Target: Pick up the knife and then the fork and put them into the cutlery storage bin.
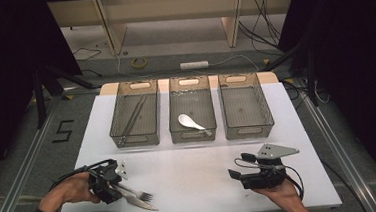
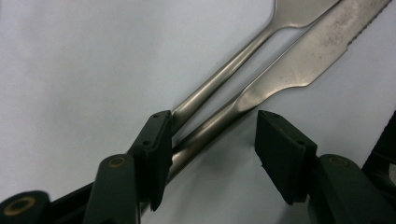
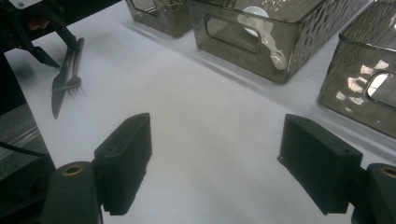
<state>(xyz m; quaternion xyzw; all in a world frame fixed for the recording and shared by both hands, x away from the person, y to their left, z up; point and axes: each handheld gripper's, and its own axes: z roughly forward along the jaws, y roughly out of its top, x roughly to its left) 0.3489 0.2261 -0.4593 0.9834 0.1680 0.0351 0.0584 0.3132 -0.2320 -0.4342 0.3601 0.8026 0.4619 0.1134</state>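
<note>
Knife [image 2: 280, 70] & fork [image 2: 224, 79] handles between open left claw [image 2: 212, 154] pads

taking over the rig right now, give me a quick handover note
Left gripper: jaws part open around the handles of the fork and knife; one jaw touches the fork handle, no grip yet.
Right gripper: open, nothing between the jaws, over bare table.
Done: chopsticks in left bin, spoon in middle bin.
Left: fork and knife lie on the table; right bin empty.
</note>
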